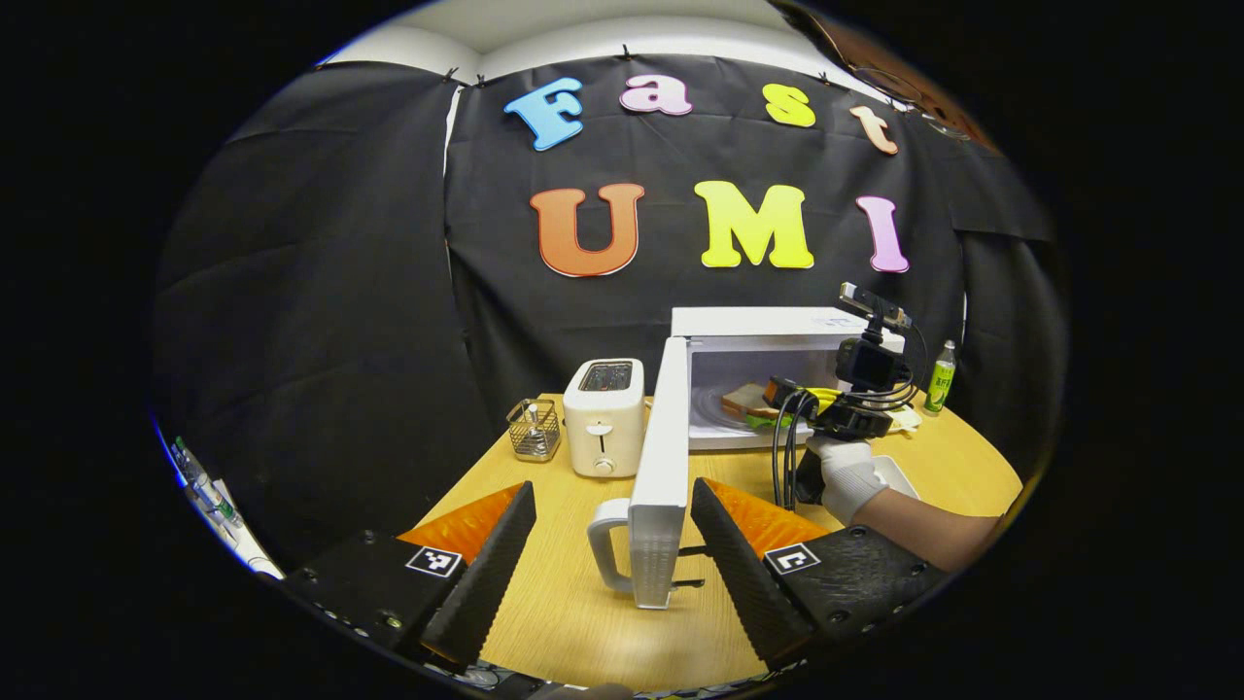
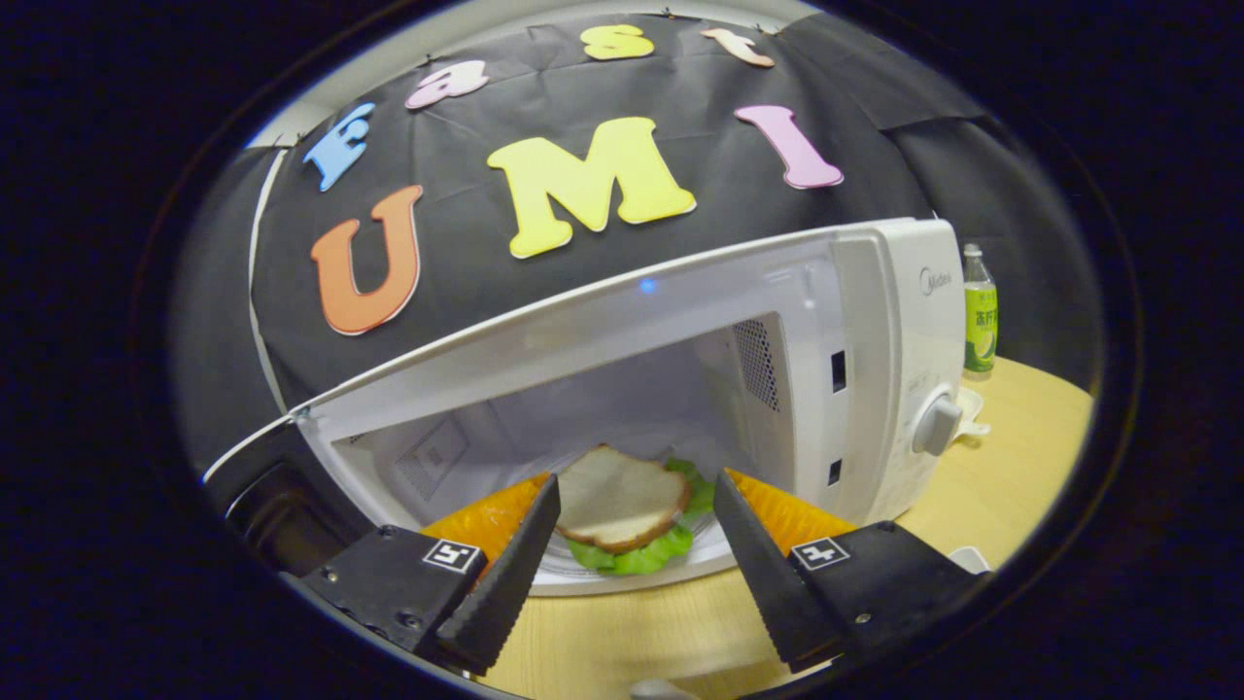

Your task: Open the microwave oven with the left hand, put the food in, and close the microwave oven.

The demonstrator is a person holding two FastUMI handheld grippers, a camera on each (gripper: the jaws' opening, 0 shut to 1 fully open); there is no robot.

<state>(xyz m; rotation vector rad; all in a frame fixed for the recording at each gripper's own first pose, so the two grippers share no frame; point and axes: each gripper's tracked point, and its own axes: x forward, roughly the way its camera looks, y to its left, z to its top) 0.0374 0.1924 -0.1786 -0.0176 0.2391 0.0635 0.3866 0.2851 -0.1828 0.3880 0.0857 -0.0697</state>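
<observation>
Ribbed white door edge [image 1: 653, 544] between open left gripper [image 1: 612, 506].

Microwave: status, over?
Left gripper open around door handle. Right gripper open, sandwich released inside microwave. Door open, right gripper in its path.

Black cloth wall [image 1: 321, 292], wooden table [image 1: 569, 593]

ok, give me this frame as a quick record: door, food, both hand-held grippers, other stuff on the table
microwave door: swung open, edge-on between the left hand-held gripper's fingers, not touched
sandwich: inside the microwave on the turntable, bread over lettuce
left hand-held gripper: open, at the door's handle
right hand-held gripper: open, empty, at the cavity mouth
table: toaster, wire basket, green bottle
</observation>
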